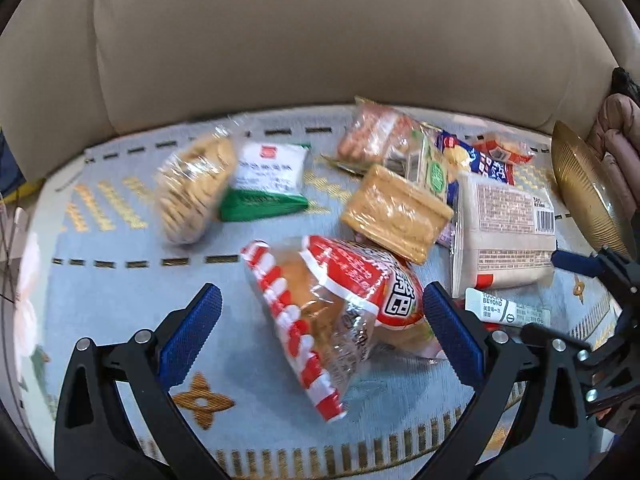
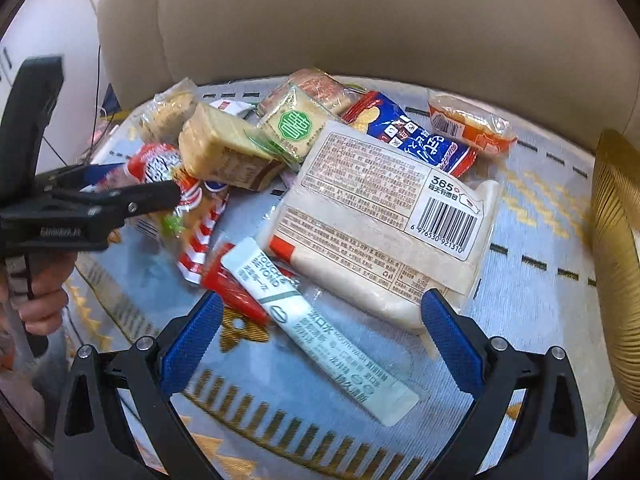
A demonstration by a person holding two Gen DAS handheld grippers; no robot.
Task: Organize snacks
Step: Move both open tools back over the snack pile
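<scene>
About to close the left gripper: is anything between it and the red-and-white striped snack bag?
Nothing visible. The left gripper is open, and the striped snack bag already lies between its fingers; the biscuit pack sits beyond the bag.

Right gripper (image 2: 322,330) spread over mouthwash sachet (image 2: 316,328)

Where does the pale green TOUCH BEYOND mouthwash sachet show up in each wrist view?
Left wrist view: the mouthwash sachet sits at the lower right, only partly visible behind the left claw's right finger.
Right wrist view: it lies in full at lower centre, running diagonally between the open fingers of the right claw.
Shared landmark: the large barcoded white packet, just beyond the sachet in both.
</scene>
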